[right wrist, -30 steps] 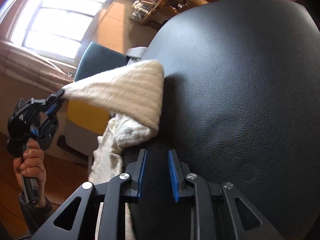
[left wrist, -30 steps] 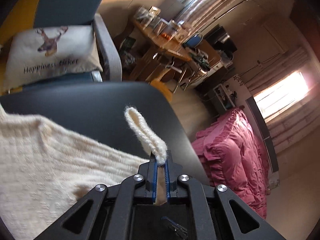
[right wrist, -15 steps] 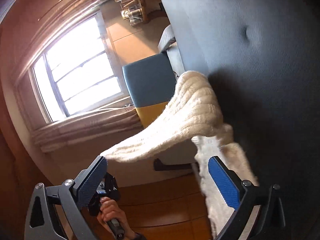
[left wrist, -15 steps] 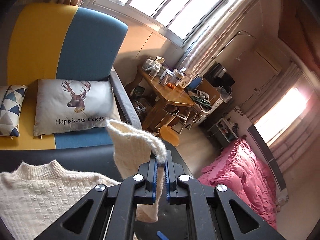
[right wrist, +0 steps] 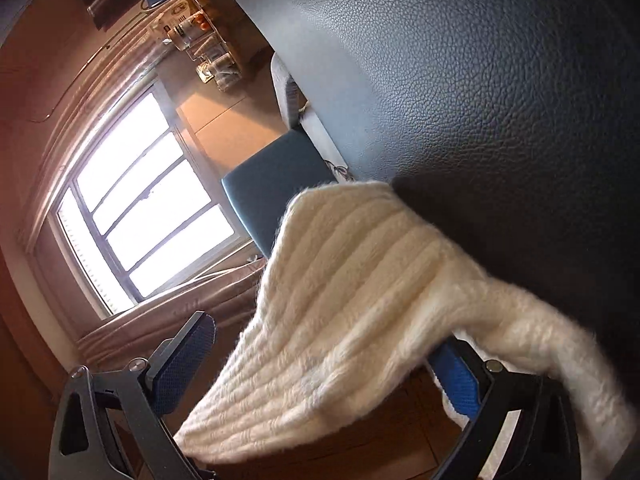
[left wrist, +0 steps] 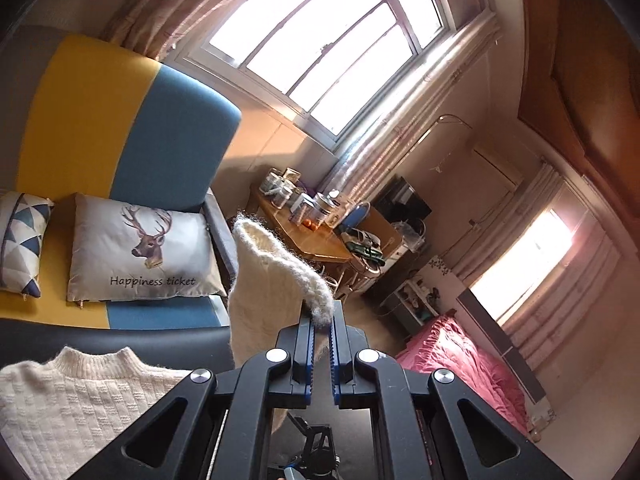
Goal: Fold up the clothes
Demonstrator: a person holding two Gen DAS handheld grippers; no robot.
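Left gripper (left wrist: 321,320) raised, pinching sleeve (left wrist: 272,280)

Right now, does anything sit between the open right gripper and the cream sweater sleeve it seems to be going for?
Nothing visible does. The right gripper stands wide open and the sweater sleeve already passes through the gap between its fingers, above the black leather surface. The left gripper holds the sleeve's cuff.

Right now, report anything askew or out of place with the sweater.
The cream sweater lies skewed: its sleeve is lifted, pinched in the left gripper, and stretches between the right gripper's open jaws. Nothing looks torn or spilled.
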